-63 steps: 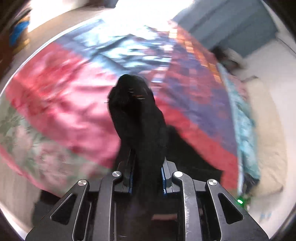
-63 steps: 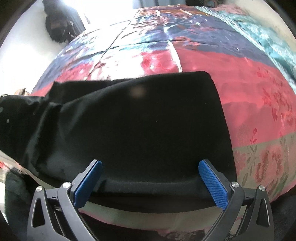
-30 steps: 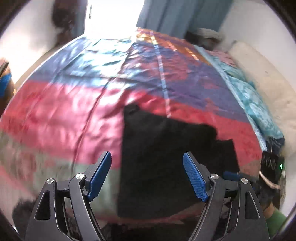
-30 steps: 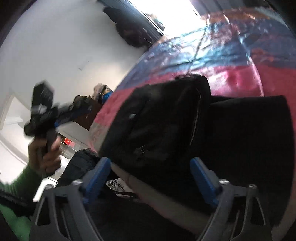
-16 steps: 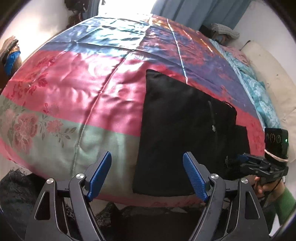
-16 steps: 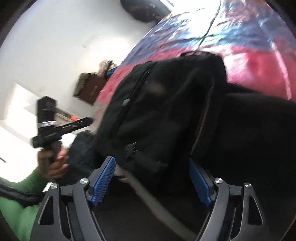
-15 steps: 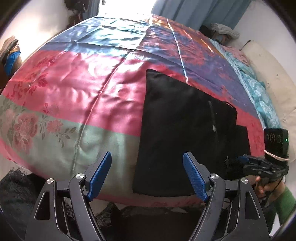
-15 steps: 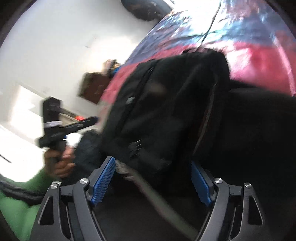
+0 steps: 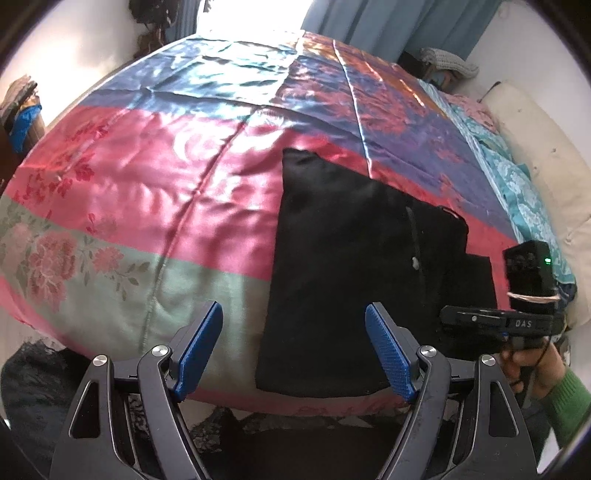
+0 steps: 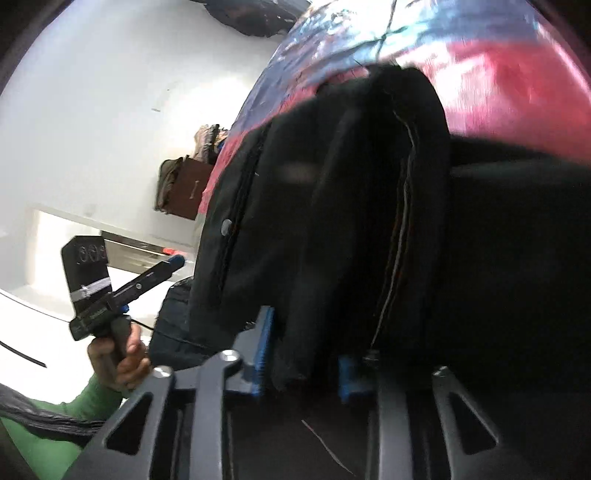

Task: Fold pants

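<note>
Black pants [image 9: 347, 266] lie folded on the satin bedspread [image 9: 155, 177] near the bed's front edge. My left gripper [image 9: 293, 350] is open and empty, held above the front edge with the pants' near left corner between its blue fingers [image 9: 199, 343]. My right gripper [image 10: 301, 362] is shut on a thick fold of the pants [image 10: 332, 221] at their near edge. It also shows from the side at the right of the left wrist view [image 9: 502, 325]. The left gripper shows in the right wrist view, held in a hand [image 10: 147, 280].
The bedspread has pink, blue, purple and green floral patches. A cream pillow [image 9: 546, 155] and a teal sheet [image 9: 517, 192] lie along the right side. Blue curtains [image 9: 388, 26] hang behind. A brown piece of furniture [image 10: 184, 192] stands by the white wall.
My left gripper let go of the pants, opened and drew back over the front edge. My right gripper moved to the pants' near edge and closed on a fold.
</note>
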A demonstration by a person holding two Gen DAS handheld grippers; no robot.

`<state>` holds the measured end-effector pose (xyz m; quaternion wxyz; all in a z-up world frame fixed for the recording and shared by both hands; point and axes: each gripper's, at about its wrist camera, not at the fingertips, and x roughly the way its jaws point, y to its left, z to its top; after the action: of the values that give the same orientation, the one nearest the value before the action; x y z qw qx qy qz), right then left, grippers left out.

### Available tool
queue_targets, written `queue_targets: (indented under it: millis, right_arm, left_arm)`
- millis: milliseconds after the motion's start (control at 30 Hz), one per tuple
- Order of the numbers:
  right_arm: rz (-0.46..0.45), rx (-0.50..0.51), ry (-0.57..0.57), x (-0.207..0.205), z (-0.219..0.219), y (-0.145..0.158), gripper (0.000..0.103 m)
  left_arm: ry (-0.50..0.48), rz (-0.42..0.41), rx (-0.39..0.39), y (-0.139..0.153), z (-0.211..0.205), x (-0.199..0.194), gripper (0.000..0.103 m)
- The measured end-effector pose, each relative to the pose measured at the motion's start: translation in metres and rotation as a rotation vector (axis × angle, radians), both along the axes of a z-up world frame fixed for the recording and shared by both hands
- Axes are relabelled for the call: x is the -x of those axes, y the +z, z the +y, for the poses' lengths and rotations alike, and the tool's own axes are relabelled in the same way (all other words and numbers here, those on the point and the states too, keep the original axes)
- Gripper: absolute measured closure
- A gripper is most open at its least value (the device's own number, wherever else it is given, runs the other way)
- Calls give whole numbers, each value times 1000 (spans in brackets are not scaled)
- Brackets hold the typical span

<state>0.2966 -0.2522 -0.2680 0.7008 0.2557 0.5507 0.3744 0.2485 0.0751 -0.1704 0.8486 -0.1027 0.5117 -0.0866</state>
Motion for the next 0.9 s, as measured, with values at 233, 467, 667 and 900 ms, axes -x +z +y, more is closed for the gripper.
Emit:
queue_targets:
  millis: [233,467,667,900]
  right_arm:
    - [-186,-31,-10,17,-14,87,86]
    - [-225,39,-42,36,-57,112,86]
    - [-167,103,-136,50,-105,78,86]
    - [-53,136,-276,53,-146,0,86]
  left_arm:
    - [23,-22,3,10,11,1,22]
    - [-24,-64,-15,20,-4,5,21]
    - [-99,-72,-32,18,-30,8,21]
    - [-269,-93,-116,8,-88,15,20]
